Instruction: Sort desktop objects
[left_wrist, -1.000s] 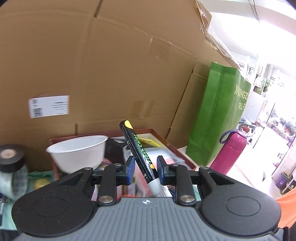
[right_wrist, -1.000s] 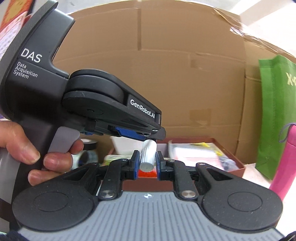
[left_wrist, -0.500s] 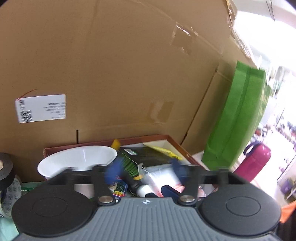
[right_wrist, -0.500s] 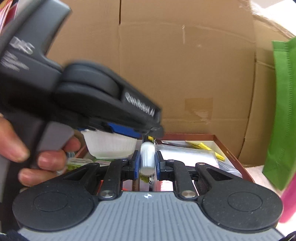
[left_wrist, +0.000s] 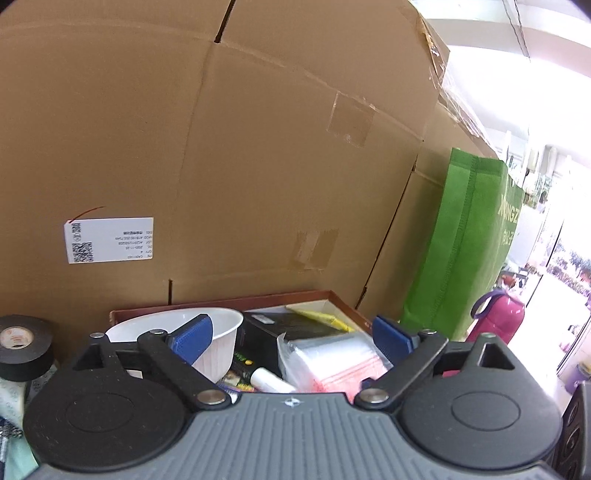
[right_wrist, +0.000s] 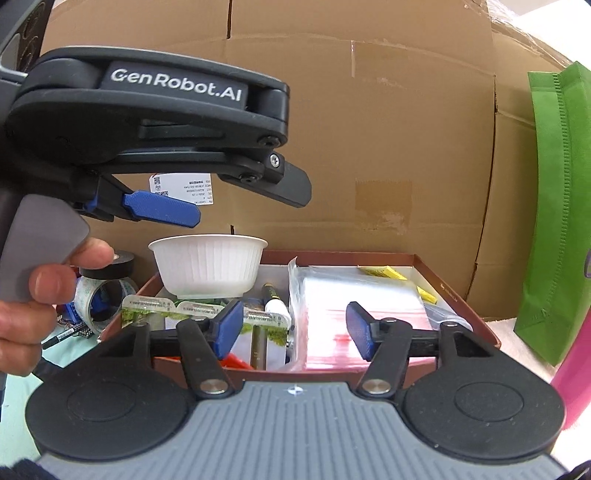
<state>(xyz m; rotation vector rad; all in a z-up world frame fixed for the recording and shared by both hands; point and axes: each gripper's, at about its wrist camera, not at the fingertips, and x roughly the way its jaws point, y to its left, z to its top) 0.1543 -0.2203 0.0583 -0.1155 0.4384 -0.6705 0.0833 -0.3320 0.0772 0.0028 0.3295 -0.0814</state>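
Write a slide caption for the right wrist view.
Right gripper open above the brown box holding bowl, marker and bags.

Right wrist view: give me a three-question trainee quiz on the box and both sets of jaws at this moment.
1. True or false: the right gripper is clamped on the marker.
2. Where does the white bowl sit? A) in the brown box, B) on the black tape roll, C) inside the green bag.
3. Fill in: the left gripper has its jaws ____.

Key: 1 false, the jaws have just been opening and hold nothing, and the marker lies in the box; 2 A; 3 open, having just opened.
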